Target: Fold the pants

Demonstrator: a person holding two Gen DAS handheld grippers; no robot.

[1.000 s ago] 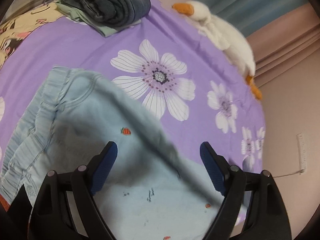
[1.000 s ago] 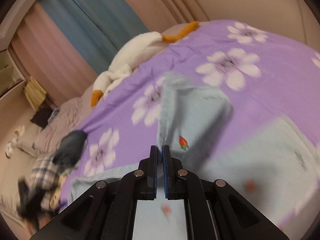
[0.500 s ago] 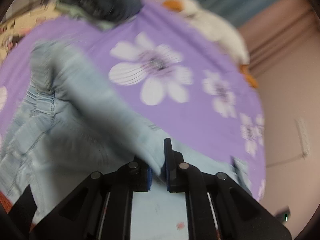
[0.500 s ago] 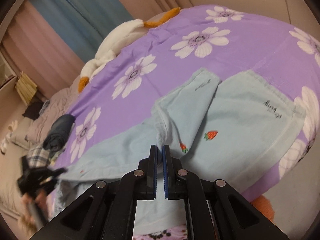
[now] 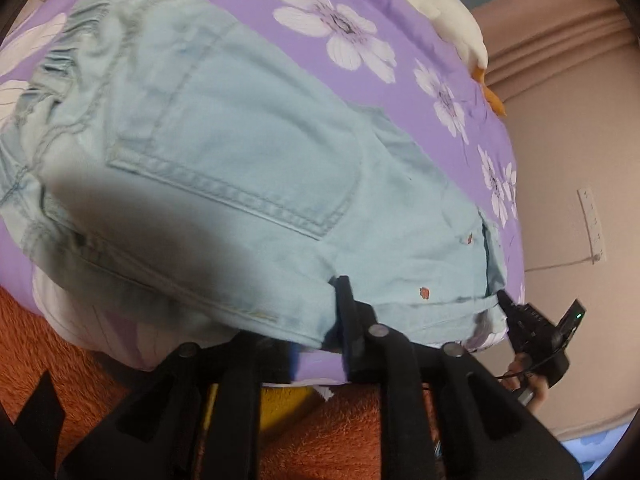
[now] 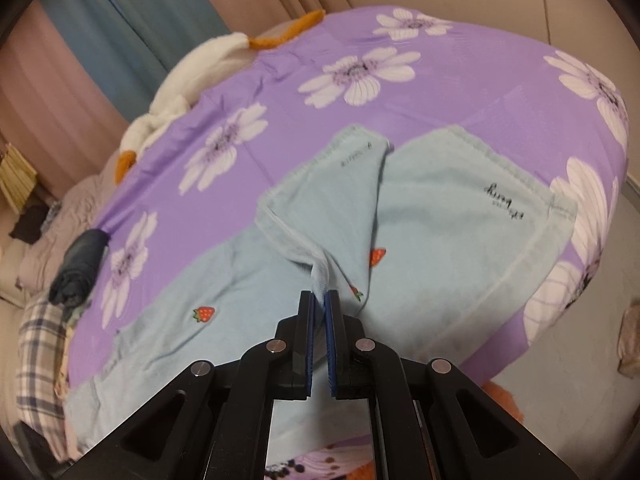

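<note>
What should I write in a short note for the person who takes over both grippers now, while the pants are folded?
Right gripper: jaws shut on a pinch of the pants.
Left gripper: jaws opening, the pants' folded edge between them at the near side of the bed.
Done: the light blue pants lie doubled lengthwise.
Left: release, smooth the cloth, then probably fold hems to waistband.

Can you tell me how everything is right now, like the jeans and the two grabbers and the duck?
Light blue denim pants: spread flat on the purple flowered bedspread, one leg end folded over.
Right gripper: shut on a pants fold.
Left gripper: jaws opening, pants edge between them.
White plush duck: lying at the bed's far edge.
Dark rolled garment: rolled up.
</note>
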